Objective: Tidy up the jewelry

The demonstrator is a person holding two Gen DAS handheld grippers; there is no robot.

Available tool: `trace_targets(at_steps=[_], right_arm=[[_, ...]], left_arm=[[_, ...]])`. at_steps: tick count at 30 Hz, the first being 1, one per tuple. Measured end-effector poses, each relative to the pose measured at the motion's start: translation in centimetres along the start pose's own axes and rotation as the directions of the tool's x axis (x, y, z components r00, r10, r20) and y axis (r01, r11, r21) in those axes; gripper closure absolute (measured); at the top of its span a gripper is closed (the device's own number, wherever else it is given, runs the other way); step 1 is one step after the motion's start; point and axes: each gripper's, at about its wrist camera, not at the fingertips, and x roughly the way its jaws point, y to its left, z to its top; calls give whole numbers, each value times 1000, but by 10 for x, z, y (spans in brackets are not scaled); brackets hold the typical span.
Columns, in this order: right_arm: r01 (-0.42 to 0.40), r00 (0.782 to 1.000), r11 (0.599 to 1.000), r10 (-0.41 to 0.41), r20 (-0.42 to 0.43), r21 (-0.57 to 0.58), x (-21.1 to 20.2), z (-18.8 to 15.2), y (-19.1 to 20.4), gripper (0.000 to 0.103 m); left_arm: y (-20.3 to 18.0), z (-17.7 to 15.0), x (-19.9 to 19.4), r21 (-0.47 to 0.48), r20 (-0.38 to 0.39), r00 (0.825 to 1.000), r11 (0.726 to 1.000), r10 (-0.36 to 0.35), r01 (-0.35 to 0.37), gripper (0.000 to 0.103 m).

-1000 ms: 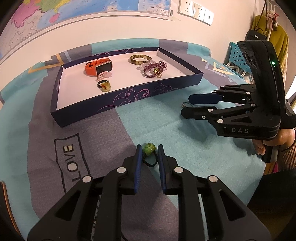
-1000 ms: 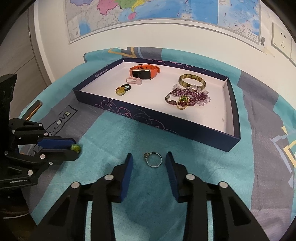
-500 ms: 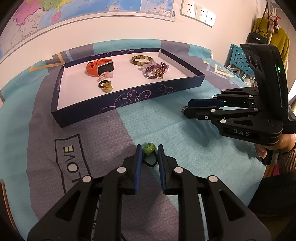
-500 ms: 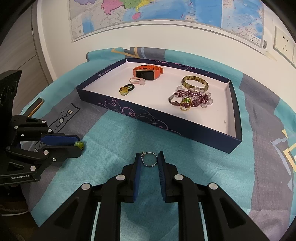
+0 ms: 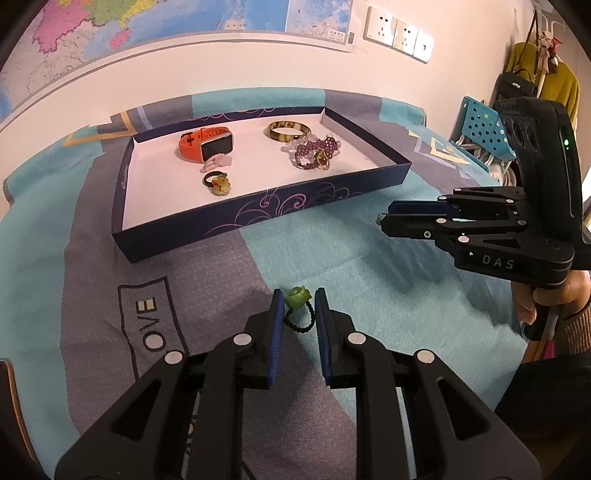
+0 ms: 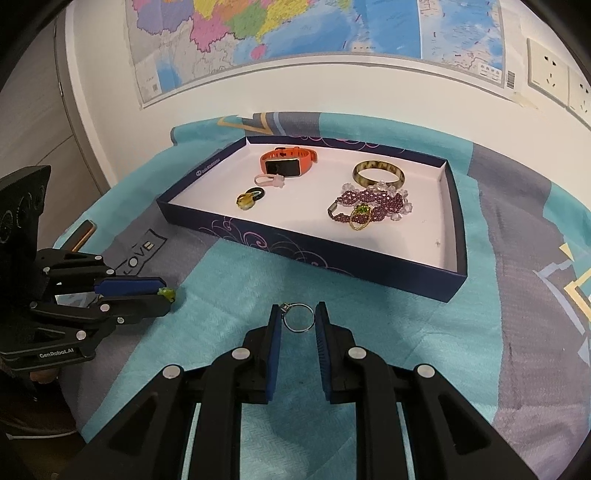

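Fingers of your left gripper [image 5: 297, 306] are closed on a green-stone ring [image 5: 298, 297] with a black beaded band, held at the lower centre of the left wrist frame above the patterned cloth [image 5: 184, 258]. Your right gripper [image 6: 298, 317] pinches a thin silver ring [image 6: 298, 316] between its blue pads, at the lower centre of the right wrist frame, just short of the near wall of the navy tray [image 6: 332, 262]. Inside the tray, toward the upper middle of that frame, lie an orange smartwatch [image 6: 286, 162], a small pink charm [image 6: 271, 181] just beside it, a yellow-and-black ring [image 6: 250, 197], a tortoiseshell bangle [image 6: 378, 173] and a heap of purple beaded bracelets [image 6: 369, 206] with a gold ring [image 6: 360, 218] on top. In the left wrist view your right gripper [image 5: 382, 218] sits at mid right, near the tray's right corner. A map [image 6: 314, 29] hangs on the wall in the upper part of the frame, with wall sockets [image 6: 546, 74] at the upper right.
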Motion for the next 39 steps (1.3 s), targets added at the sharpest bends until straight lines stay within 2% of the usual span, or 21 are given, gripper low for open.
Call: trace_targets(at_steps=[39], right_arm=[[-19,998,1000,18,58,11,-13,12,0,86]], left_arm=[[1,20,-10,-16,70,997,1000,9,-8,86]])
